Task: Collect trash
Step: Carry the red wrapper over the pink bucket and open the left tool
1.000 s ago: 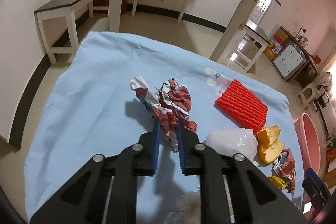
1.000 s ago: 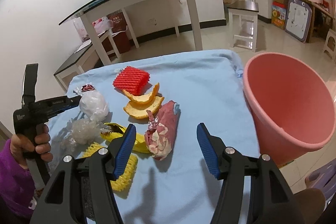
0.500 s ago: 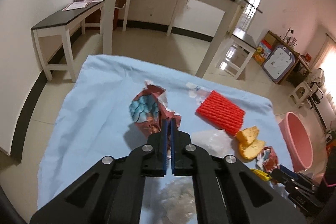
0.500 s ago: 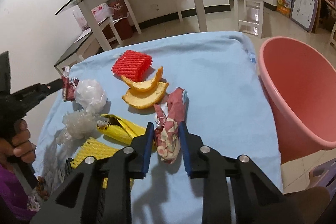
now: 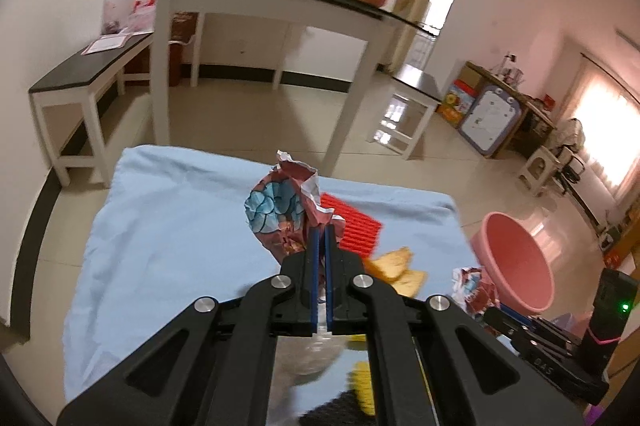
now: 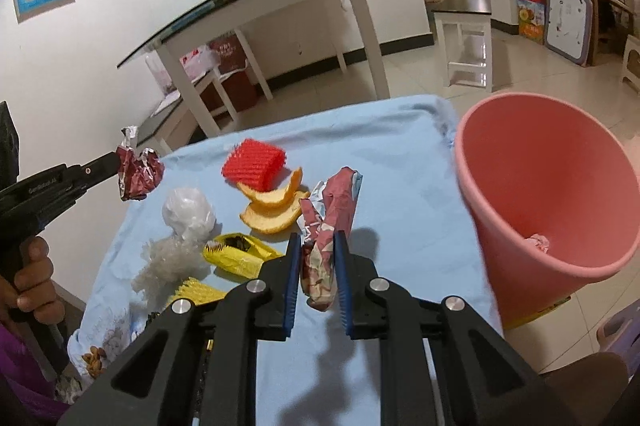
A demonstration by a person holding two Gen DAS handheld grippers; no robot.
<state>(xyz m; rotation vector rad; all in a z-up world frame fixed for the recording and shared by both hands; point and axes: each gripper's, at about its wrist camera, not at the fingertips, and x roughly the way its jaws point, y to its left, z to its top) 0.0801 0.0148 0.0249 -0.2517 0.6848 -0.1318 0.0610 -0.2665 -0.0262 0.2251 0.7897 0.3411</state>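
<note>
My left gripper is shut on a crumpled red and blue wrapper and holds it above the blue cloth. It also shows in the right wrist view. My right gripper is shut on a second crumpled red wrapper, lifted a little off the cloth. The pink bin stands right of the table, one crumpled scrap inside; it also shows in the left wrist view.
On the cloth lie a red foam net, orange peels, a white plastic ball, clear film, a yellow wrapper and a yellow foam net. A glass-topped table stands behind.
Both grippers closed on their wrappers. The left one lifted its wrapper well above the cloth; the right one raised its wrapper slightly.
</note>
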